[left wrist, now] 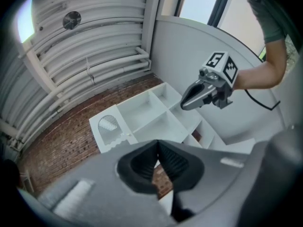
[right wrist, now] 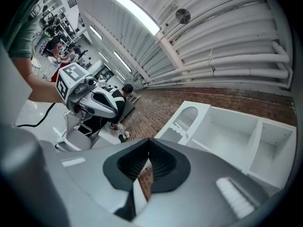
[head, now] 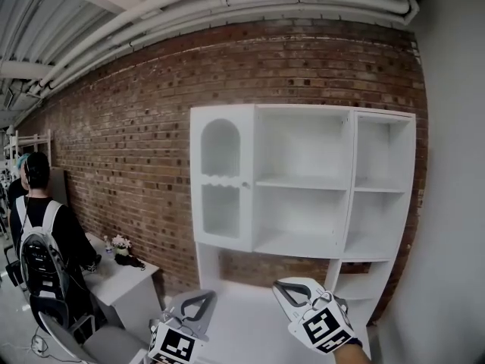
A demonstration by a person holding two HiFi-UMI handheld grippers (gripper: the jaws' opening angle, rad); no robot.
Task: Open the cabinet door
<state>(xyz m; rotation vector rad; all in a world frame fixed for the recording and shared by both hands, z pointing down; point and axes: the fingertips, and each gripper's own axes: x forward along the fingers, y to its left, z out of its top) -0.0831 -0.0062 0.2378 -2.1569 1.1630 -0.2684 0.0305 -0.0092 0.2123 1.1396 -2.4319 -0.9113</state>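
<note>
Rough red brick wall [head: 136, 127] behind, and against it a smooth white cabinet [head: 352, 188], boxy, with four open compartments in its upper part. One cabinet door [head: 221, 180], upper left, is flat against the frame, with an arched cut-out, a scalloped strip and a single small knob [head: 245, 184] on its right edge. Two grippers are held low and roughly level, well apart from the door. The left gripper [left wrist: 158, 143] is clenched on nothing, and the right gripper [right wrist: 149, 141] is clenched too, also empty.

cabinet door [head: 221, 188] | white, arched cutout | shut | left end of cabinet [head: 303, 146]
</note>
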